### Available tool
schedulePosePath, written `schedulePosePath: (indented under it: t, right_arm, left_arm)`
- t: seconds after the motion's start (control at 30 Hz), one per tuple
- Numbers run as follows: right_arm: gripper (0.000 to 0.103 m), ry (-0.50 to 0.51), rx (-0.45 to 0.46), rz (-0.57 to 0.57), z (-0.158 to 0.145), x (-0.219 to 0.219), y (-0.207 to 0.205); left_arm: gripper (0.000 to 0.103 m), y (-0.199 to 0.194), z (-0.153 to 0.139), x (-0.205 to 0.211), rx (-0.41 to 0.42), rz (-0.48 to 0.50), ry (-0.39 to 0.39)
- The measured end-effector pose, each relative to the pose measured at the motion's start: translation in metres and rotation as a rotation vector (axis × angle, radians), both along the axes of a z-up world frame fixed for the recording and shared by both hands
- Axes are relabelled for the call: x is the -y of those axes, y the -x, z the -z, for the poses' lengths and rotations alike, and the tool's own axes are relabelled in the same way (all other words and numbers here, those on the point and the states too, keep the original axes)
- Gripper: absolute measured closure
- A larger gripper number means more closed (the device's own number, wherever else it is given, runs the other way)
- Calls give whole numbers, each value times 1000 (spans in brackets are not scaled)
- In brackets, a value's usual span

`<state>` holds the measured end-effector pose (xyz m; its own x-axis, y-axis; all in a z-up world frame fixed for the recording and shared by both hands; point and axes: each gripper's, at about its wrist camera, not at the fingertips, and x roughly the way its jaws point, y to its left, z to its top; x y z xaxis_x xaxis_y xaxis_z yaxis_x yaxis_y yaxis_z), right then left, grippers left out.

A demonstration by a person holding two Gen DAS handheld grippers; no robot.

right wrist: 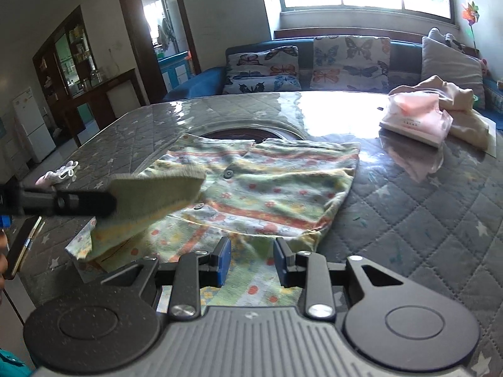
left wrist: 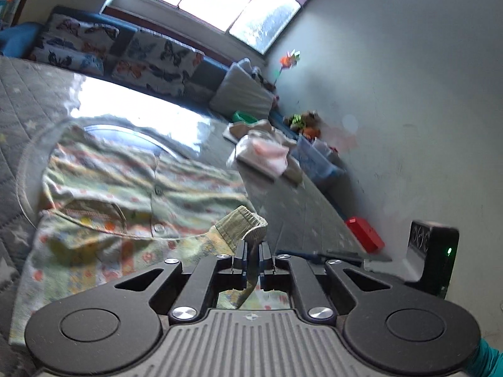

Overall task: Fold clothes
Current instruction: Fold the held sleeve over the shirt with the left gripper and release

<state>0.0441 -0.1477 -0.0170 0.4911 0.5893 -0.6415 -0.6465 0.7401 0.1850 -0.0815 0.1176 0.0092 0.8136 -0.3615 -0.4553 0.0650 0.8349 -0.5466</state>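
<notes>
The patterned shirt [right wrist: 267, 188] lies spread on the quilted surface [right wrist: 424, 220]. The left gripper [left wrist: 251, 251] pinches its ribbed cuff [left wrist: 248, 223]; the right gripper [right wrist: 251, 262] hangs released above the hem. A thin grip; the cuff could slip mid-fold.

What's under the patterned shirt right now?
The patterned shirt lies on the grey quilted table cover, partly over a dark round inset near its collar. The left claw lifts a ribbed cuff. Anything else beneath is hidden by fabric.

Left wrist: low, close, tilted, facing window wall. Right wrist: level, facing sofa [right wrist: 314, 62]. Shared: garment [left wrist: 125, 182], table [right wrist: 424, 204].
</notes>
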Motion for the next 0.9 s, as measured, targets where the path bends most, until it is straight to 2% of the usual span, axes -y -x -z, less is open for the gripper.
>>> schedulePosePath:
  t: [0.13,0.27,0.43,0.53,0.9]
  right_arm:
    - [74,-5,-4,9,0,0,-2]
    - [74,-7,-7,15,1,0,-3]
    - [74,-10,-18,0,2,-7,-5]
    - [74,-12,-26,-12,3,-13,-7]
    - [73,38,-70,-75,25,-48,-16]
  left_arm:
    - [95,-3,10,5,-31,19,-14]
    - [85,-7,16,8,-58,58,-10]
    - [75,-8,15,5,-75,73,-65]
    - [70,-13,16,-7,-91,29,-104]
    - [70,-32,39,-69,-174,-146,-158]
